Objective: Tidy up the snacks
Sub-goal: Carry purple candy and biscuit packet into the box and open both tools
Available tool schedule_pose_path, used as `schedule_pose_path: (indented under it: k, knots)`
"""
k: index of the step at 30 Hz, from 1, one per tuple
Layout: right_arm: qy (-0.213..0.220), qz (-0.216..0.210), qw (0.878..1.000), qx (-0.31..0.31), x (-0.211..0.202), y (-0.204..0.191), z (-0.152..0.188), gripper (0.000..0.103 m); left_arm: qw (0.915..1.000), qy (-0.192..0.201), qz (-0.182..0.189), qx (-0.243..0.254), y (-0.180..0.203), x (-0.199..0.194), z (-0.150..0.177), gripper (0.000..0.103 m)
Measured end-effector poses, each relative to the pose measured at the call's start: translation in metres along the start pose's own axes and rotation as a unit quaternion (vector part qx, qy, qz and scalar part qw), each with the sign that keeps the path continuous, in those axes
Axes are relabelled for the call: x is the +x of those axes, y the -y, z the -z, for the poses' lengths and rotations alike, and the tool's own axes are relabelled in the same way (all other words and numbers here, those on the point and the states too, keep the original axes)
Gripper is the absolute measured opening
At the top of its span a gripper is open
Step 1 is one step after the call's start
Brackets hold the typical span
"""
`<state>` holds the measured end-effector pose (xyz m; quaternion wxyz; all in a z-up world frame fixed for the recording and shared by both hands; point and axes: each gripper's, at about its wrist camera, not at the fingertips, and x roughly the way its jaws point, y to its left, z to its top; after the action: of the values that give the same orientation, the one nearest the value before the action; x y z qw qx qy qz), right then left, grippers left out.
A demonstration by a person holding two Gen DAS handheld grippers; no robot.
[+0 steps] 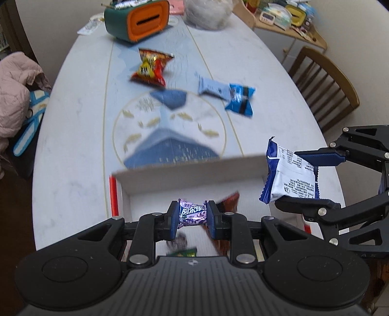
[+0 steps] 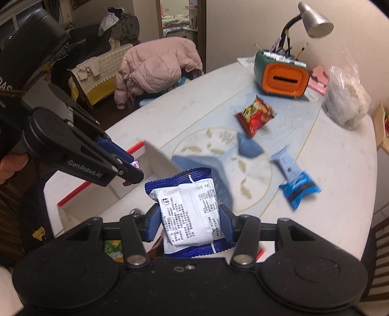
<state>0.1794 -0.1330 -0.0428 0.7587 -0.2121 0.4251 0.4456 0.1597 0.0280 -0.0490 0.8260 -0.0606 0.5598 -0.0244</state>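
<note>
My left gripper (image 1: 192, 215) is shut on a purple candy (image 1: 192, 214) and holds it over the open white box (image 1: 189, 170); it also shows in the right wrist view (image 2: 132, 173). My right gripper (image 2: 190, 218) is shut on a blue and white snack packet (image 2: 192, 214), held above the box's right end; the packet shows in the left wrist view (image 1: 289, 177). On the table beyond lie a red snack bag (image 1: 152, 68), a light blue bar (image 1: 212, 88) and a blue packet (image 1: 240, 100). A few snacks lie in the box.
A green and orange holder (image 1: 139, 20) and a clear plastic bag (image 1: 206, 12) stand at the table's far end (image 1: 243, 48). A wooden chair (image 1: 323, 85) is on the right, a pink jacket (image 2: 155, 68) on a chair left. A desk lamp (image 2: 313, 19) stands behind.
</note>
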Motion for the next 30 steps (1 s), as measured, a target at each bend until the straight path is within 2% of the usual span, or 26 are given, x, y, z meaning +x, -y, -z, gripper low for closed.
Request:
schedule_pose_path:
  k: [15,30]
  knots:
    - [-0.074,-0.038,0.993,0.086,0.044,-0.029,0.065,0.049,0.9959,-0.090,0.004,-0.007,-0.003,0.054,0.056,0.024]
    - [-0.116,-0.042,0.986,0.114,0.073,-0.046,0.088,0.049,0.9886,-0.149,-0.017,-0.015,-0.004,0.103,0.075,0.024]
